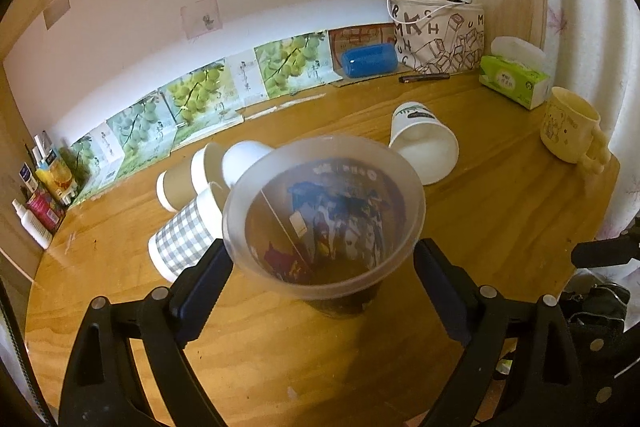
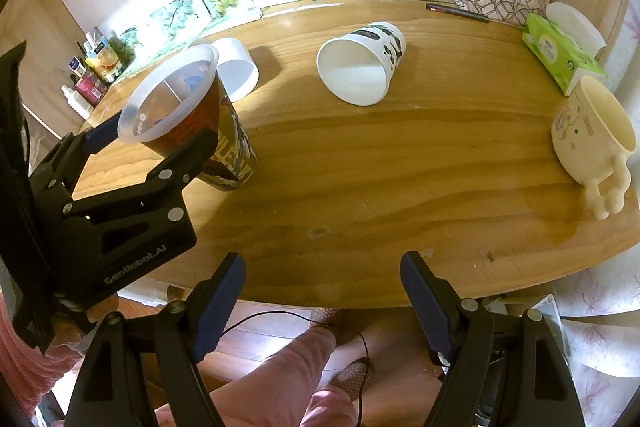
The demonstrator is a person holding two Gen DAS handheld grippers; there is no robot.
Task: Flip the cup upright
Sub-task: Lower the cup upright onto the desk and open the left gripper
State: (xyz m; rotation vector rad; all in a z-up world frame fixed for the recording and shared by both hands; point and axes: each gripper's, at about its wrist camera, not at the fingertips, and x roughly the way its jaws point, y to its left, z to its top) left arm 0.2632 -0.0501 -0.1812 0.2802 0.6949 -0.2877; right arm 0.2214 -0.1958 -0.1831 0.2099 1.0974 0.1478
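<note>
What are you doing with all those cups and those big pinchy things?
A person holds a gripper in each hand. The left gripper is around a clear printed plastic cup, mouth up, its base on or just above the wooden table. The right gripper is open and empty at the table's near edge. A white paper cup lies on its side, and a yellow mug stands to the right.

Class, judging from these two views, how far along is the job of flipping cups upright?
Done: the clear printed cup appears upright, base on the table, mouth up. In hand: the left gripper brackets it, fingers beside it; a grip cannot be confirmed. Left: the white paper cup lies on its side, and the checked cup and neighbours too. The right gripper is open, empty.
</note>
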